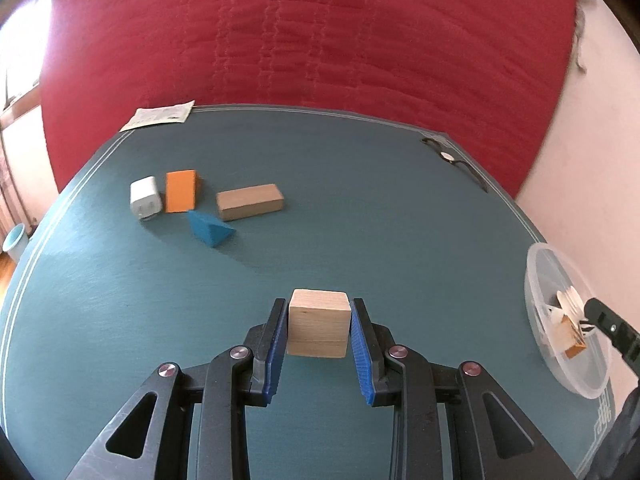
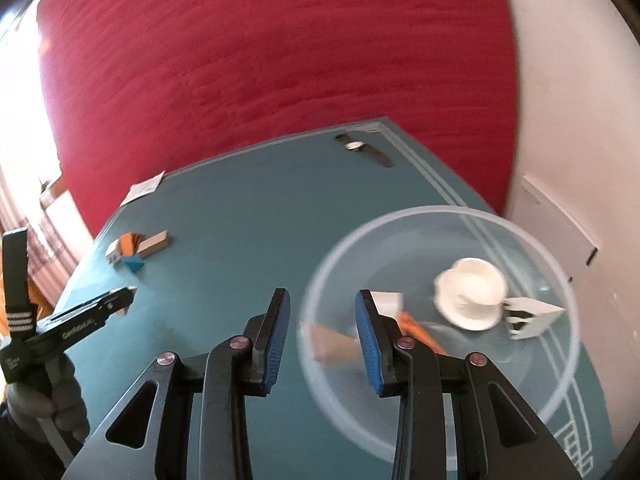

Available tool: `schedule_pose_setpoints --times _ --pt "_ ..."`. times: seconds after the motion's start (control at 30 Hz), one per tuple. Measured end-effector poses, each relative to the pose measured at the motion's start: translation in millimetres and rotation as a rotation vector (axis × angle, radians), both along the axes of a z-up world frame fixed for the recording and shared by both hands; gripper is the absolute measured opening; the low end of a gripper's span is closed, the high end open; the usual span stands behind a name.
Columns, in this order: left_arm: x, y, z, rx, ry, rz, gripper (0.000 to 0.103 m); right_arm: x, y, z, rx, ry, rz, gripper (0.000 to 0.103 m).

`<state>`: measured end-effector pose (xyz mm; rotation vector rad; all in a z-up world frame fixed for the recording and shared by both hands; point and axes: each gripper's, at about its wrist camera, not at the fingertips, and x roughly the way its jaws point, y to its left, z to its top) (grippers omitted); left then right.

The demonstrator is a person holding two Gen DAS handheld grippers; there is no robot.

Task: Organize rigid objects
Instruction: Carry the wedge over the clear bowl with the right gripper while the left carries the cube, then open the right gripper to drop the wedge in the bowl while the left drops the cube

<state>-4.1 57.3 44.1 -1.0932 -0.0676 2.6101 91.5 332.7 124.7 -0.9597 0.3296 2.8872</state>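
Two claws work over a teal table. Its blue pads pressed on either side, the left claw pinches a pale wooden cube, held near the table's near edge. Far left on the table lie a white charger, an orange wedge, a blue wedge and a brown block, close together. A clear round tub stands at the right, holding a white cup and other small pieces, blurred. The right claw hangs over the tub's left rim, its pads spread with nothing between them. A watch lies at the far right corner, a paper leaflet at the far left.
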Motion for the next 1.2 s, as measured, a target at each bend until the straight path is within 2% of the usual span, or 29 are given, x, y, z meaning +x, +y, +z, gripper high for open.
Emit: schedule_pose_setpoints --times 0.57,0.7,0.77,0.8,1.0,1.2 --pt "6.0 50.1 5.1 -0.021 -0.017 -0.094 0.032 25.2 69.9 -13.3 -0.067 0.007 -0.182 0.036" --pt "12.3 66.5 7.9 -0.006 -0.024 -0.152 0.032 29.6 75.7 -15.1 -0.025 0.021 -0.238 0.04" --pt "15.2 77.5 9.3 0.002 -0.028 -0.189 0.032 30.8 75.1 -14.3 -0.015 0.031 -0.247 0.049" --pt "17.2 83.7 10.2 0.003 -0.027 -0.209 0.032 31.8 73.9 -13.8 -0.008 0.039 -0.252 0.05" --pt "30.9 118.9 18.5 0.015 -0.02 -0.328 0.032 31.9 67.5 -14.1 0.018 0.05 -0.235 0.05" --pt "52.5 156.4 30.9 0.026 0.022 -0.457 0.032 32.7 68.7 -13.7 0.017 0.055 -0.237 0.05"
